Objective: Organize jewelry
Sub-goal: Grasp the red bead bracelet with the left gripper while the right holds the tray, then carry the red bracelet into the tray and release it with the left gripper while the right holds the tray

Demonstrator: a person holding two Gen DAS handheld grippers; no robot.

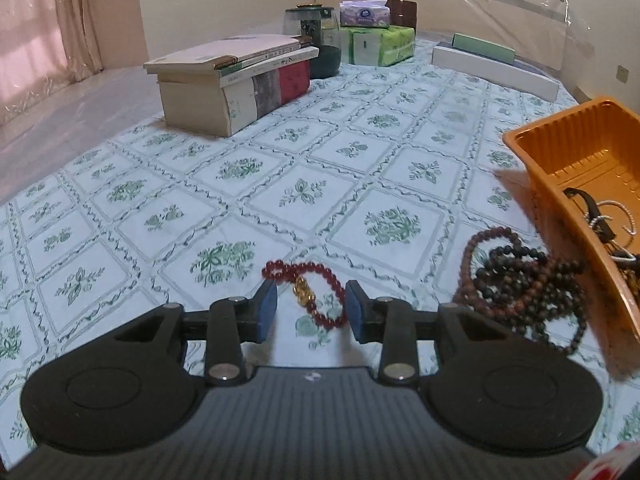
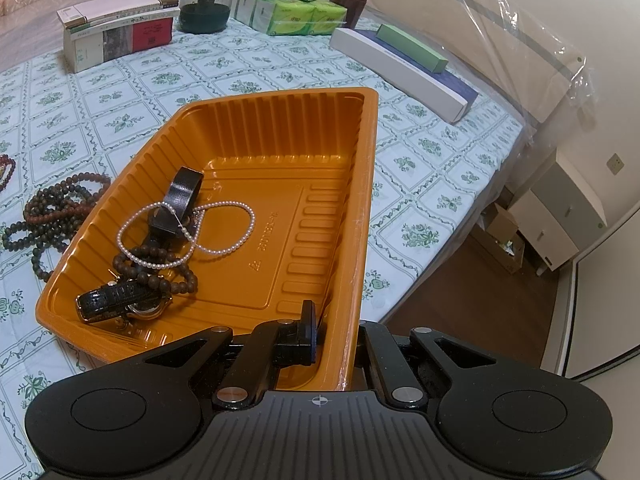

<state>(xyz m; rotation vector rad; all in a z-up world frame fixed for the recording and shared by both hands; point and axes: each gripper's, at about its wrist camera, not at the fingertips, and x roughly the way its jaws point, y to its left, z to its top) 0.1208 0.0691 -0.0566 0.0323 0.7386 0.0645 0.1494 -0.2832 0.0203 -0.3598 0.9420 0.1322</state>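
Note:
A red bead bracelet with a gold charm lies on the floral bedspread. My left gripper is low over it and open, its blue pads on either side of the loop and not pressing it. To the right is a heap of dark wooden bead strands, against the orange tray. My right gripper is shut on the near wall of the orange tray. The tray holds a pearl strand, a black watch, a black band and brown beads.
At the far end of the bed are stacked books, a green-lidded glass jar, tissue packs and long flat boxes. The bed's edge drops to a wooden floor on the right, beside a white cabinet.

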